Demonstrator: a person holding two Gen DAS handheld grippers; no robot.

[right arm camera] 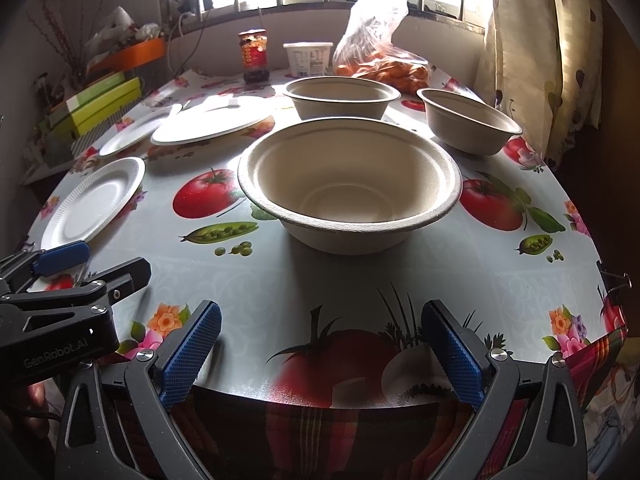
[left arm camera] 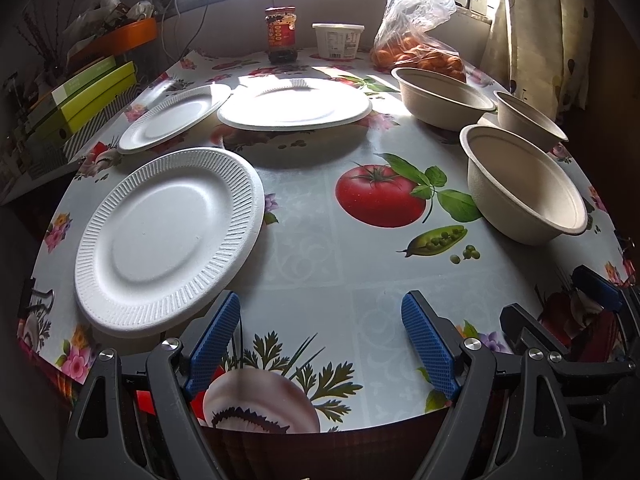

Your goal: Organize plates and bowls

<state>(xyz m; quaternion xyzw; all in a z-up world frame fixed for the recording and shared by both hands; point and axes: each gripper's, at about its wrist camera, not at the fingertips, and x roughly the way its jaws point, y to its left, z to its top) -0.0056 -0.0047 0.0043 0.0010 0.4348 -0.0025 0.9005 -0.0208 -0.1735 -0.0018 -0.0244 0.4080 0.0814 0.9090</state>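
Vegetable-printed oilcloth covers the table (left arm camera: pixel 320 264), which is set below a barred window. Positions are noted relative to the printed tomato (left arm camera: pixel 380 196) at mid-table. Three white plates are seen left of it: a ribbed plate (left arm camera: pixel 168 240) nearest, a smaller plate (left arm camera: pixel 172 120) farther back, and a large plate (left arm camera: pixel 294 106) behind, its rim overlapping the smaller plate's. Three beige bowls are seen right of it: a near bowl (right arm camera: pixel 350 184), a far bowl (right arm camera: pixel 342 96), and a rightmost bowl (right arm camera: pixel 468 120), all upright and apart. A sauce jar (left arm camera: pixel 281 34), tub (left arm camera: pixel 338 40) and bagged oranges (left arm camera: pixel 420 56) are ranged behind. The left gripper (left arm camera: pixel 320 340) and right gripper (right arm camera: pixel 320 352) are held spread at the near edge, nothing grasped.
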